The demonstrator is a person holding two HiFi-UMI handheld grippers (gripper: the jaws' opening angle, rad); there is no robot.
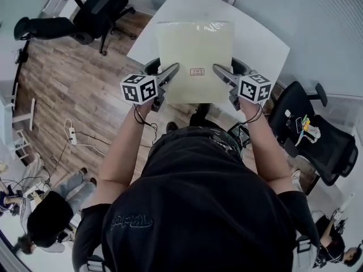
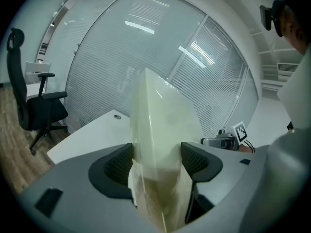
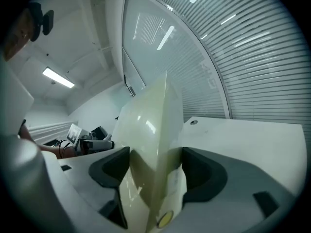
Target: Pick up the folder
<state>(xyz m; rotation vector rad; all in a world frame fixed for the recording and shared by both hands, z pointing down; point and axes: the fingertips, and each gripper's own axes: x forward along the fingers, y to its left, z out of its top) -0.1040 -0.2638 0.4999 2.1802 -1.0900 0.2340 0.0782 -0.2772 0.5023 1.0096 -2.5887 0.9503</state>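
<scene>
A: While the left gripper point(image 1: 169, 75) and right gripper point(image 1: 222, 74) pinch its near corners, where is the folder point(image 1: 194, 50)?
B: Held above the table point(image 1: 264, 47). Thin and floppy, it may sag and slip.

Your folder point(image 1: 195, 44) is a pale, milky yellow-green, with a small white label point(image 1: 197, 71) printed in red at its 6 o'clock edge. Your left gripper point(image 1: 172, 70) and right gripper point(image 1: 219, 71) are grey with black-and-white square markers. The table point(image 1: 258, 41) is white, and the floor point(image 1: 68, 84) at 9 o'clock is brown wood plank.
</scene>
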